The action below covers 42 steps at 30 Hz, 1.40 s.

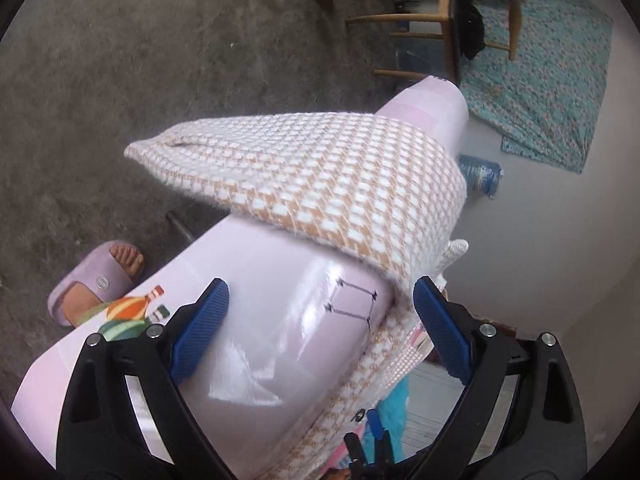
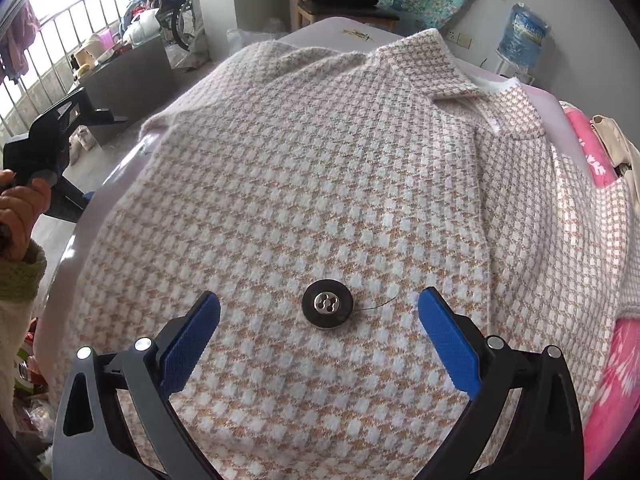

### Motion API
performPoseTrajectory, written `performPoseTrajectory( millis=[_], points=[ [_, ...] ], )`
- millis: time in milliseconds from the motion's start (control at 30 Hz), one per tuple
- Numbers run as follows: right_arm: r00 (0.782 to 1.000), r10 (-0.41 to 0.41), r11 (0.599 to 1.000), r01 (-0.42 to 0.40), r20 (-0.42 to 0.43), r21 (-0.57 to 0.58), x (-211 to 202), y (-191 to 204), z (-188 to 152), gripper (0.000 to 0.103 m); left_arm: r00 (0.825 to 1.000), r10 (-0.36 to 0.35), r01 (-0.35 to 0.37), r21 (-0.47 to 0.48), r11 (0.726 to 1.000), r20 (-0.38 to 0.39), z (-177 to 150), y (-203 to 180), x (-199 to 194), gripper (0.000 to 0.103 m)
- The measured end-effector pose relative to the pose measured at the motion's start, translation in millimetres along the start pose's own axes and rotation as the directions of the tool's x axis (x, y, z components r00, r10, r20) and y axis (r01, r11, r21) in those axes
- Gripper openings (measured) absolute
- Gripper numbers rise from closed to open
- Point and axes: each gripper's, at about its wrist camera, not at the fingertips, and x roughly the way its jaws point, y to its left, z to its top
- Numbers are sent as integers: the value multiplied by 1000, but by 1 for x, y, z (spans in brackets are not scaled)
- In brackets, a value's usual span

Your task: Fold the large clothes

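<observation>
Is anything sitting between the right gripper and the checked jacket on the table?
Nothing visible does. The right gripper hangs with jaws open right over the checked jacket, bare cloth beneath. Only the jacket's own black button lies between the fingertips.

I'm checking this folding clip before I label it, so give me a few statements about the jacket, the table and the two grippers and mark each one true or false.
1. The right gripper hangs open above the checked jacket. True.
2. The left gripper is clamped on a sleeve. False: its fingers stand apart with nothing between them.
3. A black button shows between the right gripper's fingers. True.
4. The jacket lies on a bare wooden floor. False: it lies on a pale pink table.
5. In the left wrist view, part of the jacket hangs past the table edge. True.
6. The jacket is plain blue. False: it has a small orange-and-white check.
</observation>
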Motion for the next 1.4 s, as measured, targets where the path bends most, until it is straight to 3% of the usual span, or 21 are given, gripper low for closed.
performPoseTrajectory(
  millis=[233, 433, 600, 667, 733, 767, 833, 900, 967, 1033, 1067, 1133, 1167, 1233, 1300, 1333, 1367, 1400],
  points=[
    [1000, 12, 999, -10, -28, 46, 20, -13, 9, 97, 990, -134, 119, -246, 962, -47, 55, 48, 46, 91],
    [1000, 16, 997, -15, -16, 76, 22, -19, 19, 97, 992, -101, 68, -349, 935, -77, 87, 73, 80, 87],
    [1000, -5, 997, 5, -4, 73, 26, -22, 22, 97, 998, -41, 23, -365, 931, -41, 97, 80, 76, 48],
    [1000, -13, 997, 12, 5, 70, 28, -23, 21, 97, 1000, 11, -12, -326, 945, -2, 100, 73, 65, 23],
    [1000, -21, 998, 20, 13, 62, 30, -22, 20, 97, 994, 83, -64, -242, 968, 66, 101, 55, 46, 16],
    [1000, -24, 998, 23, 16, 57, 31, -22, 20, 97, 986, 127, -105, -181, 978, 113, 100, 42, 35, 12],
    [1000, -23, 998, 21, 21, 56, 29, -22, 20, 96, 947, 215, -211, -42, 977, 237, 92, 8, 11, 10],
    [1000, -17, 998, 15, 26, 64, 26, -24, 20, 96, 884, 275, -331, 92, 939, 377, 75, -35, -11, 9],
    [999, -19, 997, 15, 46, 77, 18, -29, 20, 96, 783, 295, -484, 238, 842, 547, 43, -89, -31, 9],
    [997, -21, 996, 14, 69, 92, 7, -35, 19, 96, 679, 242, -624, 372, 687, 694, -4, -147, -41, 9],
    [996, -23, 995, 15, 82, 101, 0, -39, 17, 96, 650, 180, -665, 438, 605, 738, -32, -173, -43, 9],
    [994, -38, 992, 25, 102, 124, -13, -48, 12, 96, 617, 54, -730, 546, 412, 785, -94, -217, -37, 9],
    [993, -49, 990, 34, 110, 138, -19, -53, 9, 96, 625, -2, -739, 592, 320, 781, -125, -234, -31, 9],
    [990, -75, 984, 53, 121, 172, -31, -64, 1, 96, 668, -62, -728, 668, 157, 742, -180, -255, -11, 11],
    [986, -104, 975, 76, 129, 207, -43, -77, -7, 96, 710, -65, -702, 712, 20, 701, -227, -259, 14, 13],
    [984, -121, 970, 90, 130, 225, -48, -83, -13, 96, 743, -49, -669, 743, -29, 667, -249, -252, 25, 17],
    [982, -139, 964, 104, 129, 244, -54, -89, -19, 97, 783, -21, -621, 781, -70, 621, -263, -245, 39, 29],
    [980, -153, 958, 116, 125, 263, -58, -96, -25, 97, 820, 16, -568, 817, -95, 572, -274, -236, 53, 39]
  ],
)
